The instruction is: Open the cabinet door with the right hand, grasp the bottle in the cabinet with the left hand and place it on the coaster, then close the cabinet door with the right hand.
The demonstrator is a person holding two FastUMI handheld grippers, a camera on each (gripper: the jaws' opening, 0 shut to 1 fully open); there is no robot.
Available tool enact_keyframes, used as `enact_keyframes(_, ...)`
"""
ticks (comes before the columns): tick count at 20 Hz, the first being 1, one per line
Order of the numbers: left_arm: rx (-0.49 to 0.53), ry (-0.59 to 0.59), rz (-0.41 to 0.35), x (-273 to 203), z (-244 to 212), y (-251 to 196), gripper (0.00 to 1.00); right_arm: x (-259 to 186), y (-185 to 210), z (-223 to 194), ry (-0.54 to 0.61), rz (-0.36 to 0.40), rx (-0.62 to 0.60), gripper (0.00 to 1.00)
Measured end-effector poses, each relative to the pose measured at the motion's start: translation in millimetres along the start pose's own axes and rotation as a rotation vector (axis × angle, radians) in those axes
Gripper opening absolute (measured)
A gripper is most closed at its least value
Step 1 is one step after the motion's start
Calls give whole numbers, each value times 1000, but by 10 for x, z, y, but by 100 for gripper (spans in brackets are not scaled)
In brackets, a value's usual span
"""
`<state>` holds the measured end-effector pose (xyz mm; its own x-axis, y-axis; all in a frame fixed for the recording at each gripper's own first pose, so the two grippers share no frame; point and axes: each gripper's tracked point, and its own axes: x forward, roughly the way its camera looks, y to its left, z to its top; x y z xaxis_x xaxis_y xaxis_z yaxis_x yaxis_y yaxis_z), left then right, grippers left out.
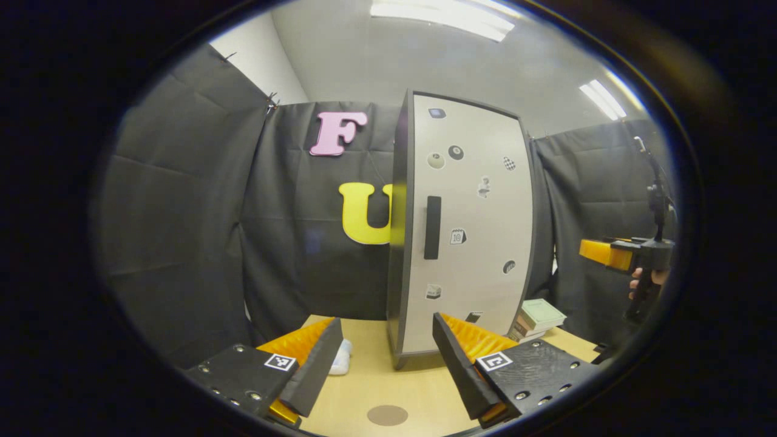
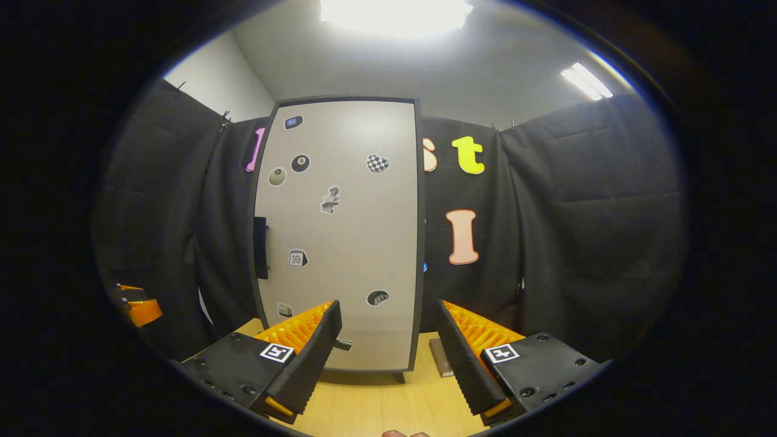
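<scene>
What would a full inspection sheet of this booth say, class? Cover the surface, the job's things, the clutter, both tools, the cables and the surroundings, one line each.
Surface: light wooden table, mostly bare in front of the cabinet.
Job's things: cabinet upright, its door shut, dark handle at the door's left edge; round brown coaster in front of it; bottle not seen.
Clutter: stack of books right of the cabinet; white bundle to its left.
Tools: left tool open, holding nothing; right tool open, facing the door, off it.
Cables: nothing seen.
Surroundings: black cloth walls, ceiling lights.
</scene>
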<state>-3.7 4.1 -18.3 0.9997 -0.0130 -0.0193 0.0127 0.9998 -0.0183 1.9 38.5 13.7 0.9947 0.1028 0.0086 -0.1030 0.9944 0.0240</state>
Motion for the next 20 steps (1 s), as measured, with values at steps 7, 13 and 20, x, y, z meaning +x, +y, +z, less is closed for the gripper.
enact_keyframes(7, -34, -12, 72, -106, -12, 244, 92, 228, 143, 229, -2, 38, 86, 96)
enact_keyframes(13, -47, 17, 95, -194, -143, 320, 90, 591, 491, 383, 34, 88, 163, 98)
enact_keyframes(20, -49, 42, 142, -320, -282, 479, 92, 943, 1066, 689, -3, 173, 129, 98)
